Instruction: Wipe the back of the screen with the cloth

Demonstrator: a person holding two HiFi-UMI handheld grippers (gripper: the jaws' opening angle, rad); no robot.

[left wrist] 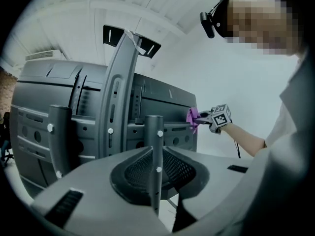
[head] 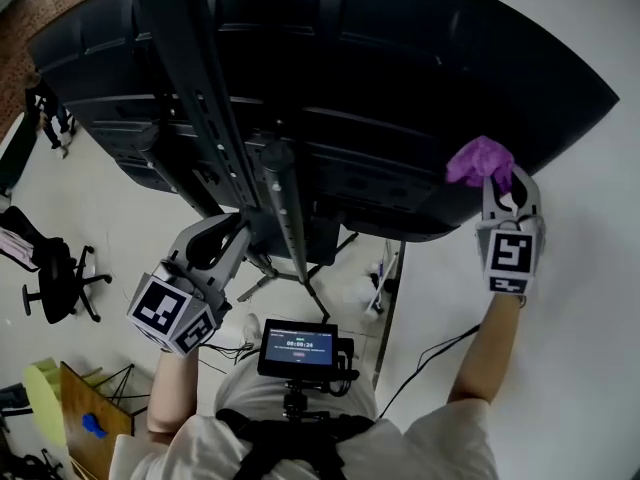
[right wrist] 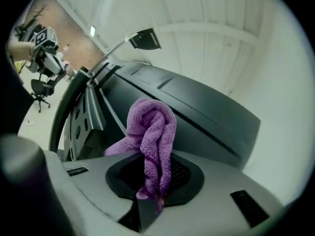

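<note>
The screen's dark back (head: 400, 88) fills the top of the head view, mounted on a grey stand rail (head: 205, 98). My right gripper (head: 500, 183) is shut on a bunched purple cloth (head: 480, 160) and holds it against the screen's lower right edge. The right gripper view has the cloth (right wrist: 150, 136) rising from the jaws in front of the screen (right wrist: 197, 112). My left gripper (head: 235, 233) is shut on the stand's grey pole (head: 283, 203) below the screen's middle. That pole (left wrist: 154, 151) stands upright between the jaws in the left gripper view, with the cloth (left wrist: 192, 118) far off.
A black office chair (head: 55, 278) stands on the floor at the left. A small monitor (head: 298, 346) sits on the person's chest rig. A wooden board (head: 85, 418) and a yellow-green object lie at the bottom left. The stand's legs (head: 270, 278) spread below the pole.
</note>
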